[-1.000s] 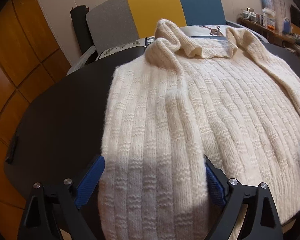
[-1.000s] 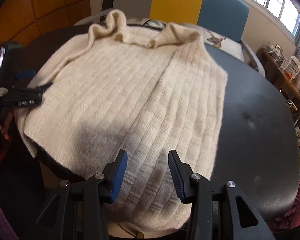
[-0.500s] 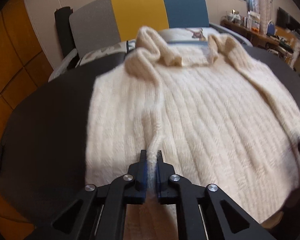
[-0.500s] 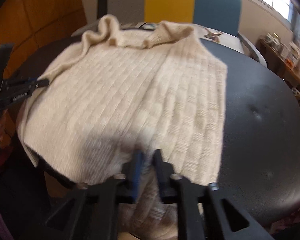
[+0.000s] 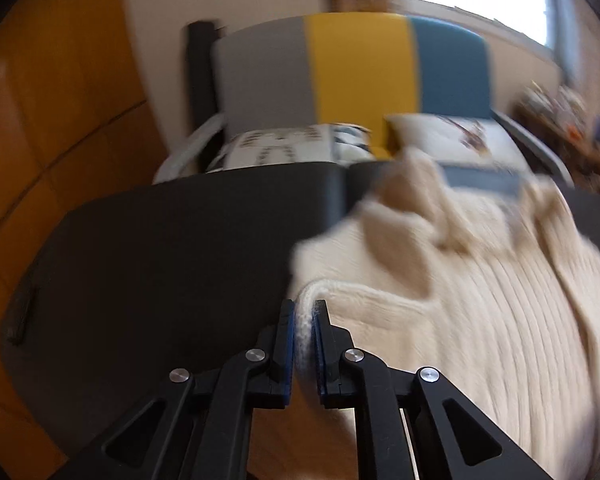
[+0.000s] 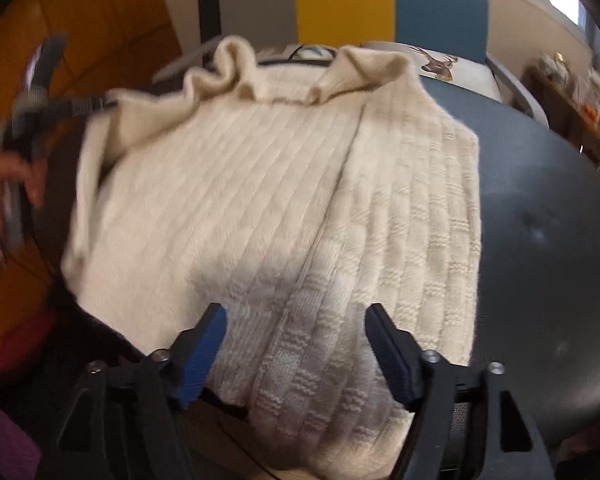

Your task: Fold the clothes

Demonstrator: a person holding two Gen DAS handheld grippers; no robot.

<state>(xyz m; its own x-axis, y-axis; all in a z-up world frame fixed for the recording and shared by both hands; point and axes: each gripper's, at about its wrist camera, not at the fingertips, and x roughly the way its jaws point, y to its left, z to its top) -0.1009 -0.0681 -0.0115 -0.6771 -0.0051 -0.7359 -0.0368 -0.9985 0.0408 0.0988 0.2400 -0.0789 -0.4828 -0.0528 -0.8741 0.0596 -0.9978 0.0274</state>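
Note:
A cream ribbed knit sweater (image 6: 284, 208) lies spread on a dark round table (image 6: 540, 240), collar at the far side. My left gripper (image 5: 305, 320) is shut on the sweater's left edge (image 5: 312, 304), lifting it off the table and folding it toward the right. In the right wrist view the left gripper (image 6: 80, 104) appears blurred at the far left, held by a hand (image 6: 8, 176). My right gripper (image 6: 296, 344) stands open over the sweater's near hem, blue pads (image 6: 204, 352) on either side of the fabric, gripping nothing.
A grey, yellow and blue chair (image 5: 356, 68) stands behind the table with printed cushions (image 5: 292, 148) on its seat. Orange wood panels (image 5: 40, 100) line the left wall. Cluttered shelves (image 6: 580, 92) sit at the right under a window. A small dark object (image 5: 20, 312) lies at the table's left edge.
The left gripper closed on the sweater's left edge and has lifted it up and rightward. The right gripper closed on the hem half a second ago and is open again now.

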